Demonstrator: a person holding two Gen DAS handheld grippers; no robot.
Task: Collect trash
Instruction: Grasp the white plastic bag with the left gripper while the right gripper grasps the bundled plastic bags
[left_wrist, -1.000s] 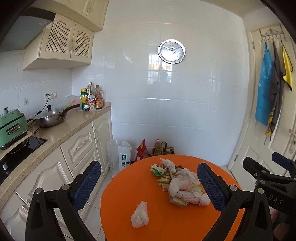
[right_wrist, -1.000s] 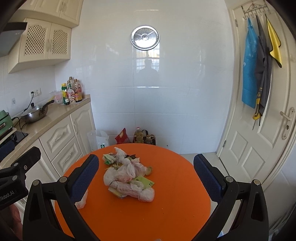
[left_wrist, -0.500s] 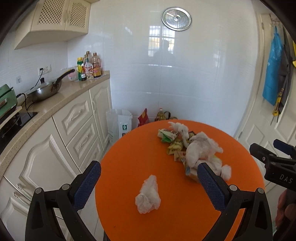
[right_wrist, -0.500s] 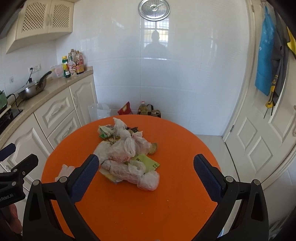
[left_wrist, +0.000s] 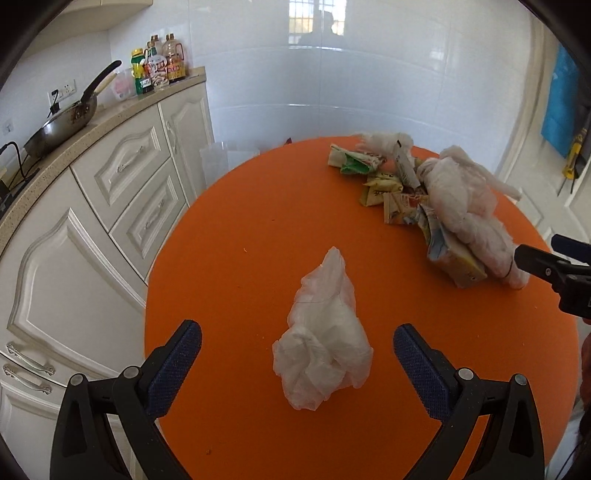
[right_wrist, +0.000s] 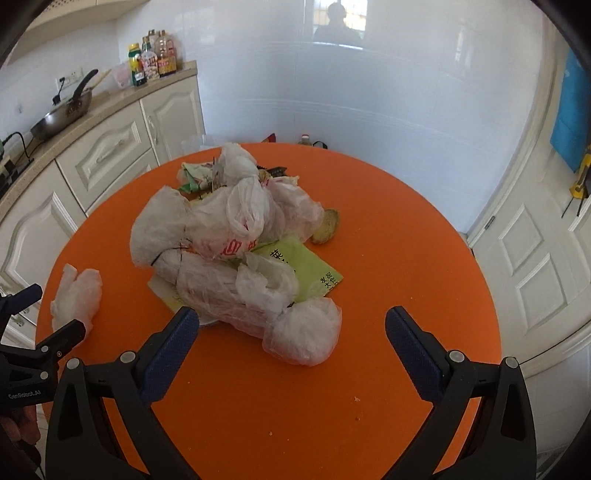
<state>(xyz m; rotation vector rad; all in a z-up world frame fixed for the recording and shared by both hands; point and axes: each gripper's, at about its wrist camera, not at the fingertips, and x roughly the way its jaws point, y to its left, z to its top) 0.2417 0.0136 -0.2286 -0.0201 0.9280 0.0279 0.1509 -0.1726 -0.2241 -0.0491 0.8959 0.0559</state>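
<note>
A round orange table (left_wrist: 240, 229) (right_wrist: 406, 240) carries the trash. A lone crumpled white plastic bag (left_wrist: 323, 339) (right_wrist: 75, 295) lies near its front left; my left gripper (left_wrist: 297, 338) is open with a finger on each side of it, not touching. A heap of white plastic bags and snack wrappers (left_wrist: 443, 199) (right_wrist: 236, 243) sits mid-table, with a green packet (right_wrist: 306, 269) under it. My right gripper (right_wrist: 291, 332) is open just in front of the heap's near bag.
White kitchen cabinets (left_wrist: 110, 192) and a counter with a wok (left_wrist: 62, 122) and bottles (left_wrist: 159, 64) run along the left. A white door (right_wrist: 535, 258) stands at the right. Bottles (right_wrist: 310, 142) and a white bin (left_wrist: 225, 155) sit on the floor behind the table.
Both grippers have tilted down and come closer to the table. The lone bag now lies between my left fingers, and the heap sits right before my right fingers.
</note>
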